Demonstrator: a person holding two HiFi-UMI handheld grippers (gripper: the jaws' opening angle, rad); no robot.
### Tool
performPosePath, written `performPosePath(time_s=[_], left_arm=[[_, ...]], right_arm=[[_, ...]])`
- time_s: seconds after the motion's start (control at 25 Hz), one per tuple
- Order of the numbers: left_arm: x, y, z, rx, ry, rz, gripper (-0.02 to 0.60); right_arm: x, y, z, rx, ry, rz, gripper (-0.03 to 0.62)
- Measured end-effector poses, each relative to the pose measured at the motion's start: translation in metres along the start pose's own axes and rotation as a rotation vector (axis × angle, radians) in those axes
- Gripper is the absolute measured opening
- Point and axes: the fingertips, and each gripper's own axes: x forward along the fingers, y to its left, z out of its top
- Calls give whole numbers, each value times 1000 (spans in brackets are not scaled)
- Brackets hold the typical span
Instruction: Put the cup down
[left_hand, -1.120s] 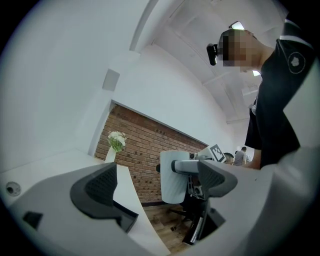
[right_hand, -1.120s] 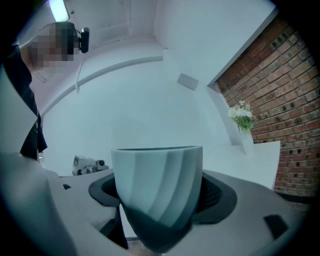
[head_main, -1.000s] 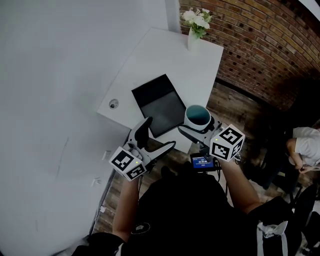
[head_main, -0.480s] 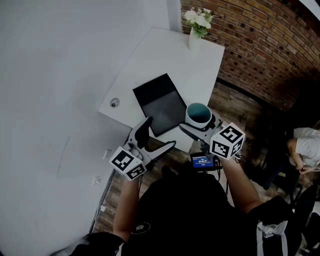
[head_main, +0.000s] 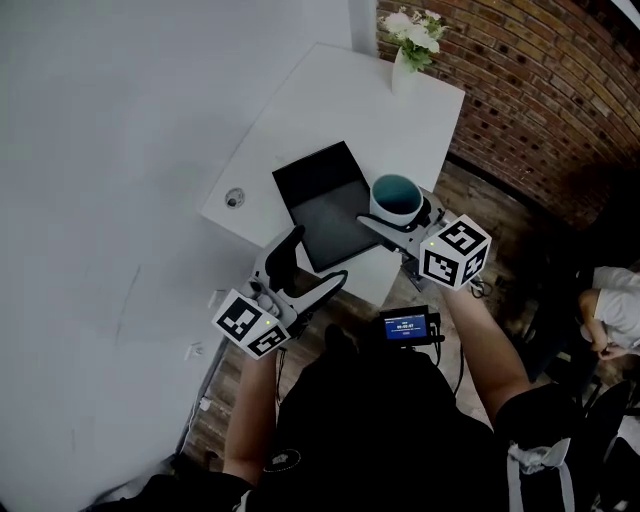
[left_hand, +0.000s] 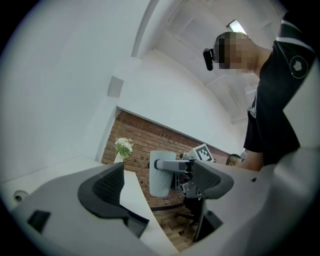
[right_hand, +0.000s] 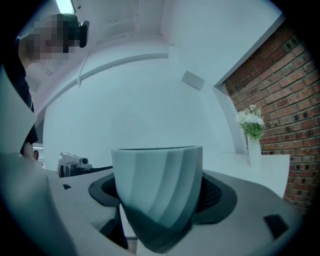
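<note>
A pale ribbed cup (head_main: 396, 197) with a teal inside is upright in my right gripper (head_main: 398, 222), whose pads are shut on its sides. It is over the near right part of the white table (head_main: 330, 100), beside a black mat (head_main: 322, 200); whether it touches the top I cannot tell. In the right gripper view the cup (right_hand: 157, 185) fills the space between the pads of the right gripper (right_hand: 160, 195). My left gripper (head_main: 312, 265) hovers by the table's near edge, its jaws closing with nothing between them. In the left gripper view the cup (left_hand: 159, 175) shows beyond the left gripper (left_hand: 157, 186).
A white vase of flowers (head_main: 413, 50) stands at the table's far corner. A small round fitting (head_main: 235, 198) sits near the left edge. A brick wall (head_main: 540, 90) runs to the right, a white wall (head_main: 120, 150) to the left. A seated person (head_main: 612, 310) is at far right.
The right gripper has carried the cup forward, further over the table beside the black mat. The left gripper has shifted slightly left and stays near the table's edge.
</note>
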Motion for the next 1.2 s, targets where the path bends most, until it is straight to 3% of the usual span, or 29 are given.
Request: performPosePath(time_s=[0.16,0.32,0.68,0.96,1.2], left_arm=[[-1,17,4,2,-3,37,398],[-3,39,10,1,-30,81,268],[-8,78,1,-22,-69,179,86],[-10,96,-13,-24,-46,215,71],[-16,103,-17,-30,-44,232,71]], right_arm=[[29,-30,-6,9,0,-14,396],[63,-75,-21,75,-17,-61,396],[160,-148,-62,126,18,-101,396],[220,-156,-87,31,77,-106,396],[239,-159,-99,-124,98,-177,396]])
